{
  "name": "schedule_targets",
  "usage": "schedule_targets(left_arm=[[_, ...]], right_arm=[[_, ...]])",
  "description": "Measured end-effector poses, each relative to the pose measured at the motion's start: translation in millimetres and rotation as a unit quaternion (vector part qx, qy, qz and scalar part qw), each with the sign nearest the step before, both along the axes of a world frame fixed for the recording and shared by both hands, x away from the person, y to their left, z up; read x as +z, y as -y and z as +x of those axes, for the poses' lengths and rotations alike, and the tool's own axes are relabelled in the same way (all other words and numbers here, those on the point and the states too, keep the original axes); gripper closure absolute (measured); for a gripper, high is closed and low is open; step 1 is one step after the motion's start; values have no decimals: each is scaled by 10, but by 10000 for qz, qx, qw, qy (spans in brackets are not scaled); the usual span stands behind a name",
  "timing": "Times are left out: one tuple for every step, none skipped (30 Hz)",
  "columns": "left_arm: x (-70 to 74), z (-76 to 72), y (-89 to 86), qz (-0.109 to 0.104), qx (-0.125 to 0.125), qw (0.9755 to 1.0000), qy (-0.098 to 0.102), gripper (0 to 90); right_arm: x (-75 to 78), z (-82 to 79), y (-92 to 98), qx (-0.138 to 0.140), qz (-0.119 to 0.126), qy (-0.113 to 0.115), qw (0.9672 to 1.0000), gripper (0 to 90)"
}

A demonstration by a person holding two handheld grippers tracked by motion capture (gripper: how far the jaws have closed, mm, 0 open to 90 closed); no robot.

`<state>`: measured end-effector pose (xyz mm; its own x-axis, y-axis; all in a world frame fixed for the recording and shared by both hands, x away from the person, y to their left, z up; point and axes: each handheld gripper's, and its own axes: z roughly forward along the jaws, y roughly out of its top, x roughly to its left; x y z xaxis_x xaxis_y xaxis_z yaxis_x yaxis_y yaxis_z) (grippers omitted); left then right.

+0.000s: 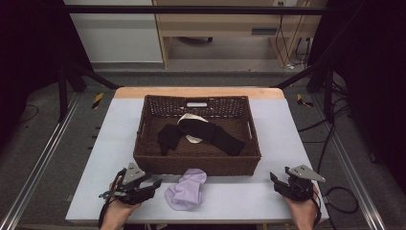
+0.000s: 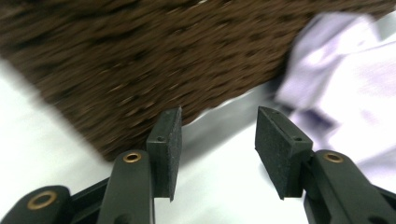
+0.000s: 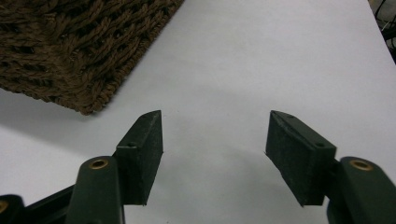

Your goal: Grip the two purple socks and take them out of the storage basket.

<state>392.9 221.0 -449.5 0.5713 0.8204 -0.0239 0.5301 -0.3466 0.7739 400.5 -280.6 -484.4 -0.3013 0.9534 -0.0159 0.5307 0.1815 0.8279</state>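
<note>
On the table, near edge: my two grippers and a lilac sock, basket behind them.
Table (image 1: 287, 143): white top, wooden strip along the far edge.
Basket (image 1: 197, 163): brown wicker, middle of the table, long side facing me; front wall also in left gripper view (image 2: 140, 60), blurred; one corner in right gripper view (image 3: 70, 56).
Lilac sock (image 1: 186, 190): crumpled on the table, just in front of the basket's front wall, top end touching or almost touching it, can't tell which; upper right of left gripper view (image 2: 345, 79), blurred.
Black sock (image 1: 203, 133): inside the basket, spread across the bottom, lying over the white sock.
White sock (image 1: 191, 120): inside the basket, mostly under the black sock, edges peeking out.
Left gripper (image 1: 154, 184): in my left hand (image 1: 117, 207) at the near left corner, jaws pointing right toward the lilac sock, just beside it, not touching.
Left jaws: wide apart in my left gripper view (image 2: 215, 149), nothing between the pads, only bare table and the basket wall beyond; lilac sock sits past the right pad.
Right gripper (image 1: 277, 182): in my right hand (image 1: 302, 211) at the near right corner, well apart from the lilac sock, off the basket's right front corner.
Right jaws: spread wide in right gripper view (image 3: 215, 140), empty, bare table between them.
Cables: one trails from each gripper back toward me.
Lilac sock status: free on the table, in neither gripper, outside the basket.
</note>
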Motion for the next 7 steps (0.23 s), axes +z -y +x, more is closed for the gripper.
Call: schedule_targets(left_arm=[[-1, -1, -40, 9, 62, 10000, 28, 494], [7, -2, -89, 33, 137, 9999, 62, 489], [15, -2, -119, 17, 184, 9998, 80, 481], [32, -4, -169, -50, 260, 9996, 113, 475], [44, -5, -200, -83, 295, 9994, 141, 463], [61, -8, -246, -110, 375, 9991, 190, 457], [78, -10, -292, -129, 449, 9987, 216, 452]], right_arm=[[-1, 1, 1, -8, -10, 2, 10000, 359], [-2, 2, 3, -7, -9, 5, 10000, 353], [-4, 2, 4, -28, -8, -4, 10000, 345], [-5, 3, 5, -38, -11, -6, 10000, 342], [-6, 2, 6, -45, -5, -6, 10000, 341], [-6, 3, 8, -41, -7, 7, 10000, 337], [-5, 2, 8, -45, -6, 12, 10000, 331]])
